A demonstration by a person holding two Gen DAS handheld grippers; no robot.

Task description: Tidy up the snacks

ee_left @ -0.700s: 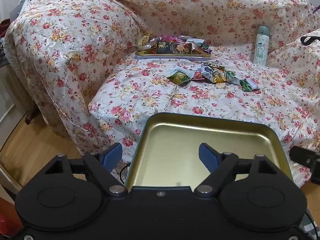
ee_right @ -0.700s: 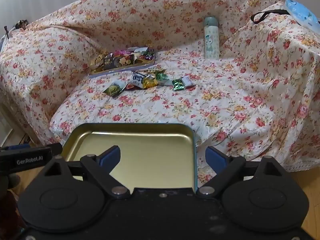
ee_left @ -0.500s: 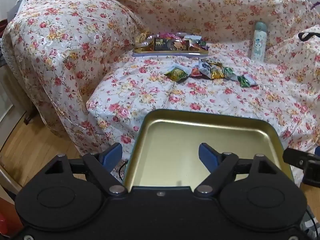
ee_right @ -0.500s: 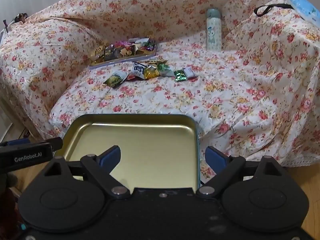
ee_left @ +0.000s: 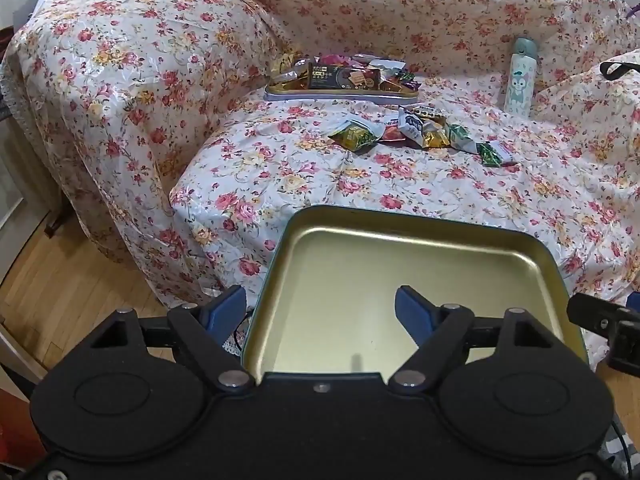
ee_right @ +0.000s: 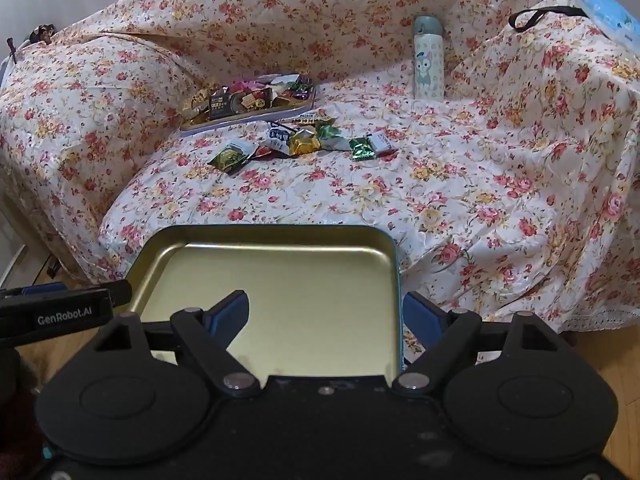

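Left wrist view: the left gripper (ee_left: 320,312) has its blue fingers (ee_left: 226,308) spread wide, one on each side of the left wall of an empty gold tin tray (ee_left: 400,232). One finger sits outside the rim, the other over the tray floor. Whether they press the wall I cannot tell; they look apart, as if the tray is only steadied or rests on the gripper body. The tray hangs level in front of the sofa (ee_left: 280,168), probably so that it can be set down as a second container. Farther back on the seat lies a full tin of snacks (ee_left: 344,96), and just in front of it a loose row of wrapped snacks (ee_left: 424,132). A pale bottle (ee_left: 520,76) stands upright to the right, apart from them.

Right wrist view: the right gripper (ee_right: 326,316) mirrors the left, its fingers (ee_right: 420,316) open astride the right wall of the tray (ee_right: 280,232). Holding both sides keeps the shallow tray flat. The loose snacks (ee_right: 304,144) lie well ahead on the seat, near the full tin (ee_right: 248,116), still to be sorted.
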